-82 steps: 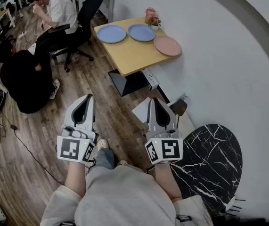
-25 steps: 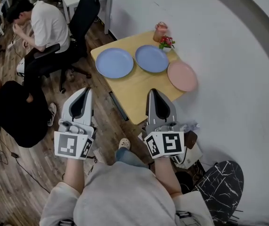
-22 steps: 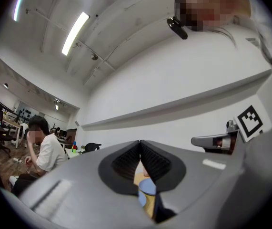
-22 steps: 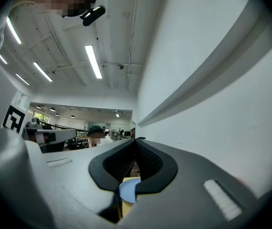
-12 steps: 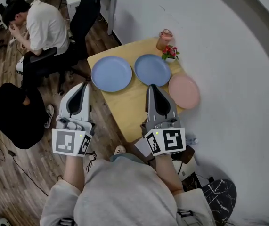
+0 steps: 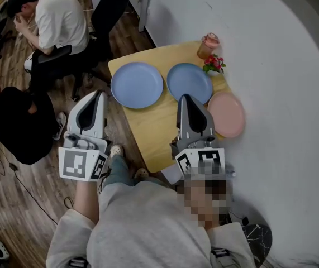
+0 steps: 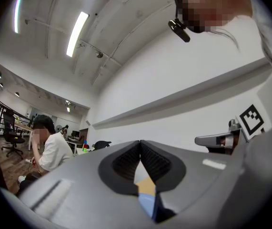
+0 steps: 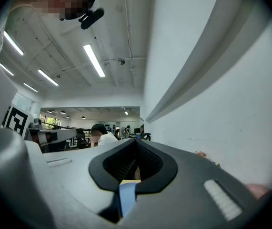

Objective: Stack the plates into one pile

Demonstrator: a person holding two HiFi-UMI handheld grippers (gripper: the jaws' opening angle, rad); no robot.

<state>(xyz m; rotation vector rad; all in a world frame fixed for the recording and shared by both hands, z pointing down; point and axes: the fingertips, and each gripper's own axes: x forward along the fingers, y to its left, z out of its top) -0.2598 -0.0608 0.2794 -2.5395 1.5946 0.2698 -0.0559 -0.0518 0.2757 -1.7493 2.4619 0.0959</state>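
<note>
Three plates lie apart on a small yellow table [image 6: 153,128]: a blue plate [image 6: 137,85] at the left, a second blue plate [image 6: 189,81] in the middle and a pink plate [image 6: 227,114] at the right. My left gripper [image 6: 99,94] is shut and empty, off the table's left edge, beside the left blue plate. My right gripper [image 6: 185,96] is shut and empty above the table, its tip at the near rim of the middle blue plate. In the left gripper view the jaws [image 7: 140,142] meet at the tip. In the right gripper view the jaws [image 8: 136,141] meet too.
A pink jar [image 6: 207,45] and a small pot of red flowers [image 6: 214,63] stand at the table's far edge by the white wall [image 6: 271,94]. Left of the table a person in white [image 6: 58,21] sits on an office chair; another in black [image 6: 11,124] is lower left.
Both grippers have moved forward toward the table. The right one now hangs over the tabletop by the plates and the left one has come level with the table's left edge. Both stay shut.
</note>
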